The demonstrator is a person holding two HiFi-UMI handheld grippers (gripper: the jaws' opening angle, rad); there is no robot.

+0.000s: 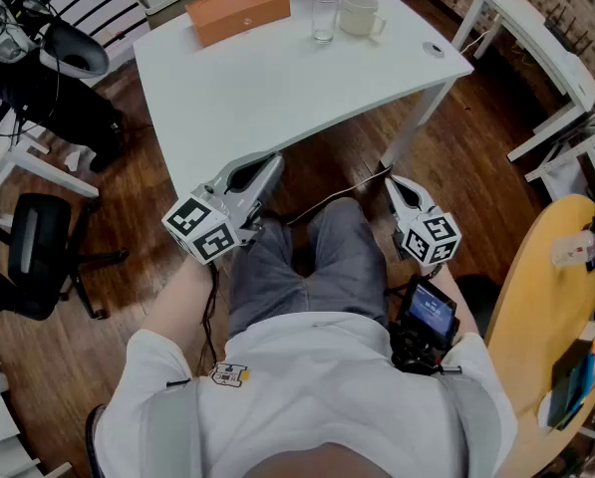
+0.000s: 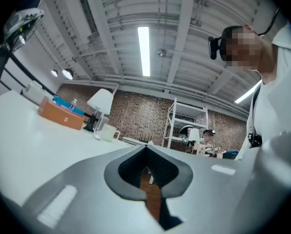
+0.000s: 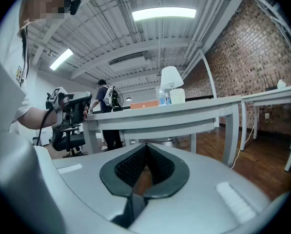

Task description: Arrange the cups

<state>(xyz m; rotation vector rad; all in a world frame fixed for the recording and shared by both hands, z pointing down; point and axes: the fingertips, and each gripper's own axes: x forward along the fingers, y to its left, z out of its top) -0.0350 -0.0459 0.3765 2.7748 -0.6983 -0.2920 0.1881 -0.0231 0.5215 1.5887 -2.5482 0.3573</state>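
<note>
A clear glass (image 1: 323,15) and a white mug (image 1: 360,14) stand side by side at the far edge of the white table (image 1: 277,88), beside an orange box (image 1: 238,9). My left gripper (image 1: 267,163) is shut and empty, held low at the table's near edge over my lap. My right gripper (image 1: 393,183) is also shut and empty, near the table's right leg. In the left gripper view the shut left gripper (image 2: 146,148) faces across the tabletop toward the glass (image 2: 100,123) and mug (image 2: 109,133). In the right gripper view the right gripper (image 3: 145,145) sits below table height, with the mug (image 3: 178,96) far off.
A black office chair (image 1: 33,257) stands on the wood floor at the left. A white bench (image 1: 536,28) and a round wooden table (image 1: 556,297) are at the right. A white lamp (image 3: 170,77) stands behind the cups. A person (image 3: 104,101) stands in the background.
</note>
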